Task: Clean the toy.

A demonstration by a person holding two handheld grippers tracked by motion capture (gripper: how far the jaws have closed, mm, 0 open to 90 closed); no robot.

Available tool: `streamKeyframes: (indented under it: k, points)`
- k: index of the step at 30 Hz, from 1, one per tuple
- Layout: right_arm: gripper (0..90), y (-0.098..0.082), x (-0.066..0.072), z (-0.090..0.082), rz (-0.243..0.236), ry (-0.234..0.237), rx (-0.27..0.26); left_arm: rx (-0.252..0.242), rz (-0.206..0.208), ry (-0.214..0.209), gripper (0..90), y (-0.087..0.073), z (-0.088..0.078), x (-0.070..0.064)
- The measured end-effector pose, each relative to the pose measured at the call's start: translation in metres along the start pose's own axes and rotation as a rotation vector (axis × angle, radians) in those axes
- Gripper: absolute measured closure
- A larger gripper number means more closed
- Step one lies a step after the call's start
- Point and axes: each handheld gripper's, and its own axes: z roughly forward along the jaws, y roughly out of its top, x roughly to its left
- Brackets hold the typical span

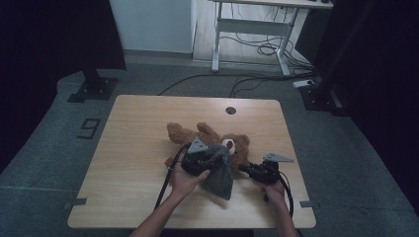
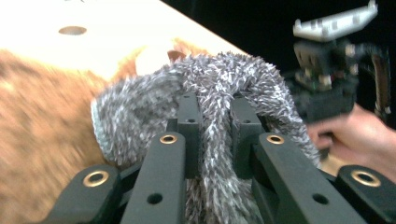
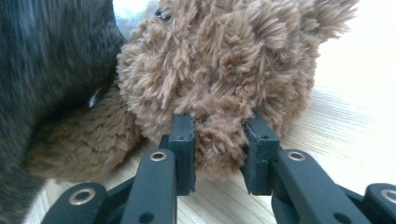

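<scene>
While my right gripper [image 3: 218, 144] pinches the brown teddy bear [image 3: 219, 70] on the table [image 1: 133, 163], my left gripper [image 2: 215, 121] clamps a grey fuzzy garment [image 2: 219, 88].

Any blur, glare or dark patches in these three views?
High view: dim, with black sides. Left gripper view: teddy bear smeared by blur, table overexposed, grey cloth sharp. Right gripper view: fur crisp, tabletop washed out at right, cloth at left blurred.
</scene>
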Motion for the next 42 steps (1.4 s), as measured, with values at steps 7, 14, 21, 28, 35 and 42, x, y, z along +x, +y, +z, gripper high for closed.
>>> streamKeyframes:
  k: [7, 14, 21, 28, 35, 42]
  points:
    - [68.8, 0.0, -0.001, 0.0, 0.003, 0.005, 0.0, 0.045, -0.015, 0.088, 77.8, 0.012, 0.016, 0.018]
    - [68.8, 0.0, -0.001, 0.0, 0.0, 0.004, 0.004, 0.082, -0.024, 0.128, 77.9, -0.001, 0.027, 0.025]
    - [68.6, 0.0, -0.002, 0.0, 0.004, 0.008, -0.003, 0.072, -0.001, 0.189, 77.8, 0.0, 0.011, 0.032]
    - [68.6, -0.001, -0.002, -0.001, 0.002, 0.007, -0.001, 0.057, -0.045, 0.252, 77.8, -0.007, -0.019, 0.058]
    - [68.6, -0.001, -0.003, 0.0, 0.006, 0.01, -0.002, 0.064, -0.147, 0.309, 77.7, -0.026, -0.047, 0.098]
    - [68.6, -0.002, -0.004, 0.0, 0.009, 0.012, -0.004, 0.044, -0.184, 0.34, 77.7, -0.033, -0.066, 0.115]
